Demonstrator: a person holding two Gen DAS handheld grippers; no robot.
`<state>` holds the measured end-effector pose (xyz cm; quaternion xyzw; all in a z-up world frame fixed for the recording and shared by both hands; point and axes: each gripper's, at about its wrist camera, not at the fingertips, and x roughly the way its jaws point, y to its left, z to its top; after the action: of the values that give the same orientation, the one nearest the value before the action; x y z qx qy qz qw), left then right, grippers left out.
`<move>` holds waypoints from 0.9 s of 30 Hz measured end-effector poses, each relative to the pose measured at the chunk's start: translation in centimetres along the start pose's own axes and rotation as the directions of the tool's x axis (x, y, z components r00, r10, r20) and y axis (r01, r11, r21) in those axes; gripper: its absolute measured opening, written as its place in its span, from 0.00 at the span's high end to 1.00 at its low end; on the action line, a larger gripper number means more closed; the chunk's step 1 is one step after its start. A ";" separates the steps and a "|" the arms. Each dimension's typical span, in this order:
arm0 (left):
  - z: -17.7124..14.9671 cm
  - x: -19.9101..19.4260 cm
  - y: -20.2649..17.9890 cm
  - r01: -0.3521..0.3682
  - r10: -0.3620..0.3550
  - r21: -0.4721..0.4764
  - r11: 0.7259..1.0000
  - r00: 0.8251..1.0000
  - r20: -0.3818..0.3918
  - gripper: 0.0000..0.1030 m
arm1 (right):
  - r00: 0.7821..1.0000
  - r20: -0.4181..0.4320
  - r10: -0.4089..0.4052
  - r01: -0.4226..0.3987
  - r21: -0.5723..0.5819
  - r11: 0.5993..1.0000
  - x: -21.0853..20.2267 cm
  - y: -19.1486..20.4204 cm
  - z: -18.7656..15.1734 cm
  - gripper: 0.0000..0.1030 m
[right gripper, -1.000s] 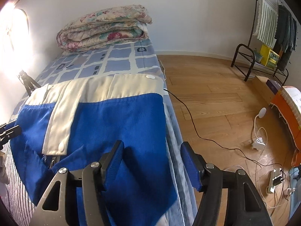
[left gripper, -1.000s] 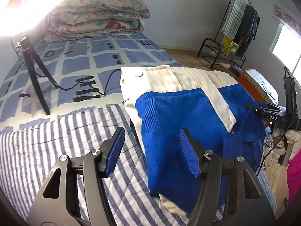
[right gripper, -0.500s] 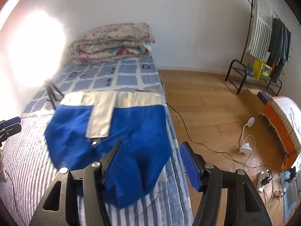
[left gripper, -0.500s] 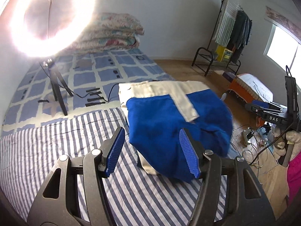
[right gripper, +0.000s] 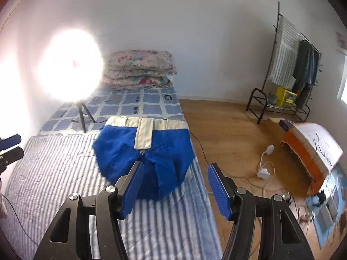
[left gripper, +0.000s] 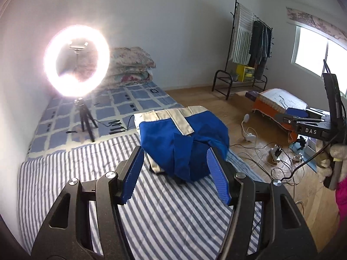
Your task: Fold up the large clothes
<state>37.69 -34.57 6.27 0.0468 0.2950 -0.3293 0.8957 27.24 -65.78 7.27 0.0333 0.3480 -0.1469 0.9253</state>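
Note:
A blue garment with cream trim (left gripper: 182, 143) lies folded in a thick bundle on the striped bed sheet (left gripper: 71, 173), near the bed's right edge. In the right wrist view the same garment (right gripper: 143, 151) shows a cream band along its far side. My left gripper (left gripper: 175, 173) hovers above and in front of the bundle, open, with nothing between its blue pads. My right gripper (right gripper: 175, 187) is also open and empty, raised over the bed's right edge. The right gripper's body (left gripper: 312, 127) shows at the right of the left wrist view.
A lit ring light on a tripod (left gripper: 76, 60) stands on the bed behind the garment, with its cable running across the checked sheet. Folded quilts (right gripper: 138, 69) are stacked at the head. Cables and a power strip (left gripper: 275, 151) litter the wooden floor; a clothes rack (right gripper: 292, 65) stands by the wall.
Both grippers have pulled back and risen away from the garment, which now looks smaller and farther off. The garment stays where it lay, and both grippers stay open.

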 end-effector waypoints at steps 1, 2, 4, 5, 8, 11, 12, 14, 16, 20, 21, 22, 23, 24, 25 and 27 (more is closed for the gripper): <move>-0.6 -1.2 -0.2 -0.001 0.001 -0.005 1.000 1.000 -0.003 0.39 | 1.000 0.004 0.007 -0.007 0.006 1.000 -1.1 0.3 -0.6 0.39; -1.2 -2.2 -0.4 0.001 -0.001 -0.013 1.000 1.000 -0.003 0.39 | 1.000 0.008 0.011 -0.011 0.015 1.000 -2.3 0.7 -1.5 0.39; -2.4 -4.4 -0.9 0.006 -0.006 -0.017 1.000 1.000 -0.001 0.39 | 1.000 0.019 0.021 -0.021 0.023 0.999 -3.8 1.4 -2.6 0.39; -2.8 -5.0 -1.0 0.004 -0.004 -0.015 1.000 1.000 0.001 0.39 | 1.000 0.021 0.020 -0.021 0.029 0.999 -4.6 1.8 -3.4 0.39; -4.9 -7.7 -1.7 -0.004 0.004 0.005 1.000 1.000 0.012 0.36 | 0.999 0.030 0.019 -0.020 0.029 0.999 -6.2 3.0 -5.5 0.39; -7.0 -9.7 -2.1 0.000 0.000 0.001 1.000 1.000 0.019 0.26 | 0.999 0.036 0.029 -0.030 0.032 0.999 -7.0 4.0 -7.6 0.39; -7.4 -10.0 -2.1 0.000 0.000 0.002 1.000 1.000 0.019 0.26 | 0.999 0.039 0.028 -0.029 0.033 0.999 -7.3 4.3 -8.2 0.39; -8.5 -10.8 -2.6 0.002 -0.002 0.011 1.000 1.000 0.022 0.26 | 0.999 0.049 0.018 -0.019 0.026 0.999 -7.8 4.9 -9.5 0.38; -9.4 -11.4 -3.0 0.001 -0.002 0.023 1.000 1.000 0.024 0.26 | 0.998 0.056 0.012 -0.013 0.026 1.000 -8.0 5.2 -10.5 0.37; -10.6 -11.9 -3.6 0.011 -0.012 0.034 0.999 1.000 0.028 0.23 | 0.998 0.069 0.001 -0.004 0.042 0.999 -8.5 5.3 -12.0 0.34; -10.7 -12.0 -3.7 0.013 -0.014 0.041 0.999 0.999 0.029 0.22 | 0.997 0.073 -0.005 0.002 0.040 0.999 -8.6 5.3 -12.3 0.31; -10.9 -12.1 -3.9 0.010 -0.012 0.051 0.999 0.999 0.032 0.21 | 0.997 0.078 -0.013 0.010 0.037 0.999 -8.6 5.4 -12.5 0.29; -11.1 -12.1 -4.1 0.005 -0.007 0.061 0.998 0.999 0.035 0.21 | 0.996 0.082 -0.017 0.015 0.034 0.999 -8.5 5.5 -12.7 0.26; -11.3 -12.2 -4.3 0.002 -0.004 0.070 0.998 0.999 0.039 0.20 | 0.996 0.084 -0.021 0.018 0.037 0.999 -8.4 5.5 -12.9 0.25; -11.4 -12.3 -4.4 0.004 -0.006 0.073 0.997 0.999 0.038 0.18 | 0.996 0.084 -0.022 0.019 0.040 0.999 -8.3 5.5 -12.9 0.25; -11.7 -12.3 -4.4 0.010 -0.013 0.076 0.997 0.999 0.037 0.11 | 0.997 0.078 -0.018 0.015 0.044 0.999 -8.0 5.5 -13.2 0.23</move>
<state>21.62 -27.83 4.05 0.0728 0.2658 -0.3460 0.8968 14.83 -56.35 2.29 0.0448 0.3083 -0.1631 0.9361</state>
